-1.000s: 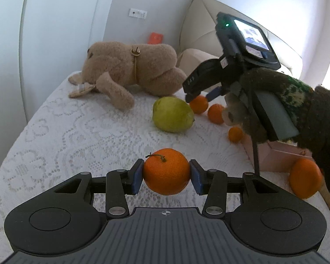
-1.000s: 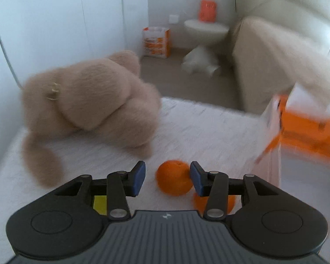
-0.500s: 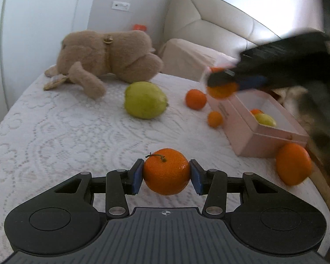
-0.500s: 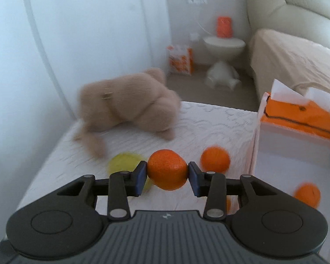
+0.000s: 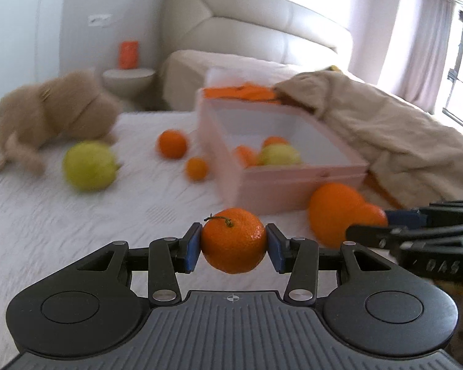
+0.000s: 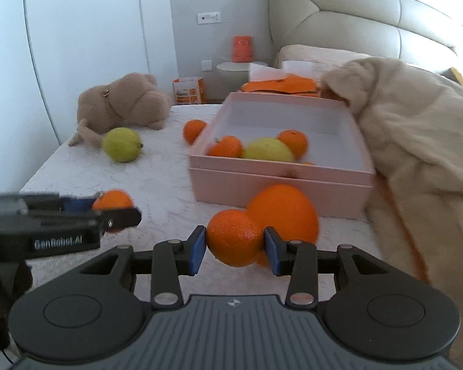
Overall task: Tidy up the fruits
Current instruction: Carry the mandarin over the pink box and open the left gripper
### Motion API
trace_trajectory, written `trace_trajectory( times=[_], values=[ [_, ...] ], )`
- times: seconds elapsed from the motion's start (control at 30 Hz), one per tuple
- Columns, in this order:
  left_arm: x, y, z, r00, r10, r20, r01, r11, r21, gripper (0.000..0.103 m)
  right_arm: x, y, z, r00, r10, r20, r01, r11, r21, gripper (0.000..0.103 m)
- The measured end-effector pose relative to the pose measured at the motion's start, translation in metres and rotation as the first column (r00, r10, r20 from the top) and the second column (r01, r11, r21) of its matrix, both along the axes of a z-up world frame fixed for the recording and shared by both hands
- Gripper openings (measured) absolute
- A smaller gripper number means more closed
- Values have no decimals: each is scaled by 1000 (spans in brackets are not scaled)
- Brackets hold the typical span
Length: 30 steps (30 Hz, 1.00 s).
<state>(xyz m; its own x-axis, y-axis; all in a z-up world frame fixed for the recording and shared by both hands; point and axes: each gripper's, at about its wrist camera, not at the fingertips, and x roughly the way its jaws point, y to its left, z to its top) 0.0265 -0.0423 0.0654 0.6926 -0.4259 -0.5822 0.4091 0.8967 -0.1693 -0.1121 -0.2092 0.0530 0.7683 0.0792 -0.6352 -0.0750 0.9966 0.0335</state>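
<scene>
Swung both tongs, left [image 5: 234, 248] and right [image 6: 235, 248], each clamped on a small round orange mandarin, toward the open pink cardboard box [image 6: 281, 182], ready for dropping.

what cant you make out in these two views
- How many fruits lie in the pink box: in the right wrist view its front wall hides the low ones; in the left wrist view they blur.
- The plush toy: smeared by motion in the left wrist view.
- The large orange by the box: partly hidden behind the tangerine in the right gripper.
- The print on the paper bag: too small.
</scene>
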Motion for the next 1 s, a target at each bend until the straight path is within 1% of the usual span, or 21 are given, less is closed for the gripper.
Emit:
trace_trajectory(
  times=[0.1,0.23,0.3,0.4,0.5,0.6,0.67,0.8,0.87,1.0],
  values=[
    [14,-24,26,999,-18,43,17,1000,12,50,-7,-13,6,997,-55,49,56,998,-27,40],
    [31,-55,66,993,-41,106,38,999,21,50,-18,-36,12,991,-85,103,83,996,24,40],
    [41,-70,81,991,-54,119,52,998,22,50,-23,-42,13,987,-96,126,92,995,31,40],
    [60,-95,93,991,-62,119,56,997,56,50,-24,-48,11,984,-106,140,100,994,46,40],
    [79,-117,94,992,-49,113,37,994,107,50,-23,-55,7,982,-120,143,113,992,59,40],
    [92,-133,89,994,-39,105,23,988,153,50,-24,-59,2,980,-132,152,124,990,61,40],
    [101,-137,84,995,-32,91,17,986,165,50,-26,-61,0,979,-134,155,125,990,69,40],
    [112,-142,71,999,-17,49,9,986,168,50,-27,-65,-4,978,-136,159,125,989,81,40],
    [115,-146,65,999,-14,33,8,983,184,50,-25,-66,-7,978,-135,157,123,989,87,40],
    [115,-148,59,1000,-20,23,15,980,198,50,-25,-67,-10,979,-133,153,120,989,91,40]
  ],
)
